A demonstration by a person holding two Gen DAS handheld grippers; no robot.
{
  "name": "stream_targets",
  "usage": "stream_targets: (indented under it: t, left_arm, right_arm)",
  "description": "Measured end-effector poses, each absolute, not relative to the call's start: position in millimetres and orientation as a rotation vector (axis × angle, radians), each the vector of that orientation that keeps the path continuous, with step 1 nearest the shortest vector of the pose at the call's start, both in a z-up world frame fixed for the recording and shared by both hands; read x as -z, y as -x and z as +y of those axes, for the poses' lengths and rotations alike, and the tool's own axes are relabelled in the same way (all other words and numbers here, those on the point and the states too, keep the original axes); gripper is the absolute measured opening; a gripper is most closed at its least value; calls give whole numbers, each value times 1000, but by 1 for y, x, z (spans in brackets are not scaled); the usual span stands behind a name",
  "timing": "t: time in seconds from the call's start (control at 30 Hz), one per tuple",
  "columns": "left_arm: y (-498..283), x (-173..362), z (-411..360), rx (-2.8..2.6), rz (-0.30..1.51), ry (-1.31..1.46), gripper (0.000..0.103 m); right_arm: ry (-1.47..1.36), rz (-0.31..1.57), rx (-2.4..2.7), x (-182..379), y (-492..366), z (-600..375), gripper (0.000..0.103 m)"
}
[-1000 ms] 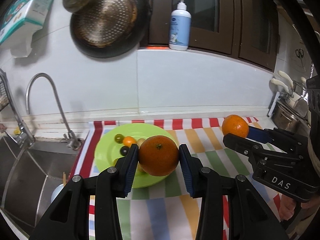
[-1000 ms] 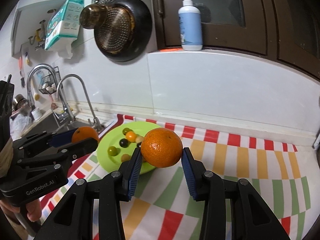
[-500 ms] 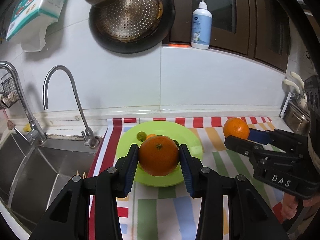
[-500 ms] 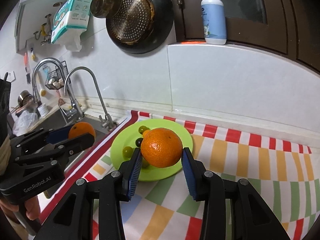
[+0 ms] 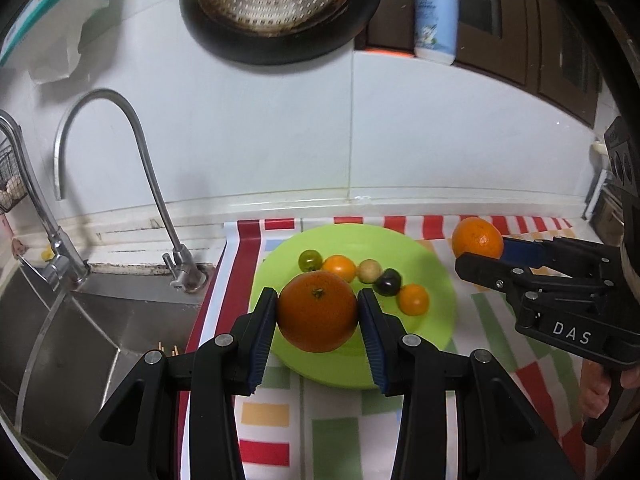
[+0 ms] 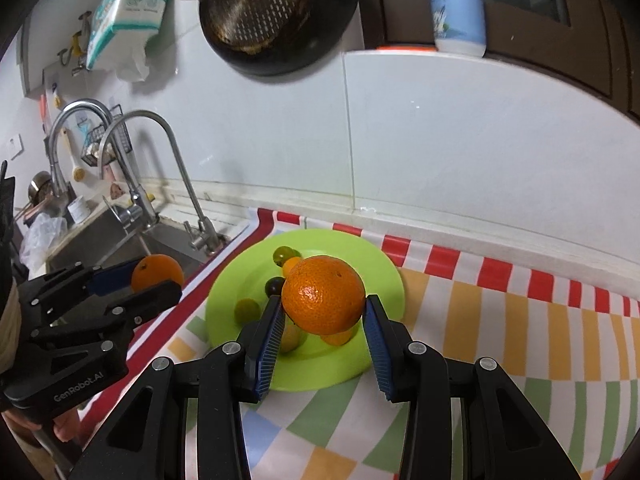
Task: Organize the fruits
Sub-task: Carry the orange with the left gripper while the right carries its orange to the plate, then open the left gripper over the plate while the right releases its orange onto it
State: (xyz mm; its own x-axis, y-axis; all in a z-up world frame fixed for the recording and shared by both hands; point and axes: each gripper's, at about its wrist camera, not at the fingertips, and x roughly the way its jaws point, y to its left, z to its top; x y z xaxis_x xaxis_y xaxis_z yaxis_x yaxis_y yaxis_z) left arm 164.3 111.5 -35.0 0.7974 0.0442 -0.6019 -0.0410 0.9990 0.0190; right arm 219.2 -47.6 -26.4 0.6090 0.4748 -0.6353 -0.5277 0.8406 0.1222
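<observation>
My left gripper (image 5: pixel 318 316) is shut on an orange (image 5: pixel 317 311) and holds it over the near left part of a green plate (image 5: pixel 434 276). My right gripper (image 6: pixel 324 314) is shut on a second orange (image 6: pixel 323 294) above the same plate (image 6: pixel 380 276). Each gripper shows in the other's view, the right one (image 5: pixel 478 246) at the plate's right and the left one (image 6: pixel 158 276) at its left, over the sink edge. Several small tomatoes (image 5: pixel 370 276), yellow, orange, green and dark, lie on the plate.
A striped cloth (image 5: pixel 480 368) covers the counter. A steel sink (image 5: pixel 80 332) with a curved tap (image 5: pixel 136 168) lies to the left. A dark pan (image 5: pixel 276 8) hangs on the wall, and a soap bottle (image 5: pixel 436 12) stands on a ledge.
Both grippers have moved left and closer to the plate with their oranges. The plate now lies right under both of them.
</observation>
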Motion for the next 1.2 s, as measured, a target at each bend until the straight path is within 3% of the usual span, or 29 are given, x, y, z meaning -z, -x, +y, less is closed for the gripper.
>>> stream_targets:
  t: [0.77,0.93,1.2]
  left_arm:
    - [-239,88,130,-42,779,-14,41]
    - [-237,82,127,-39,757,-16,53]
    - [-212,49,119,-56,691,6,58]
  right_arm:
    - [95,836,-502,81,-293,-26,42]
    - [93,806,-503,77,-290,-28,57]
    - [70,760,-496,54,-270,-43,57]
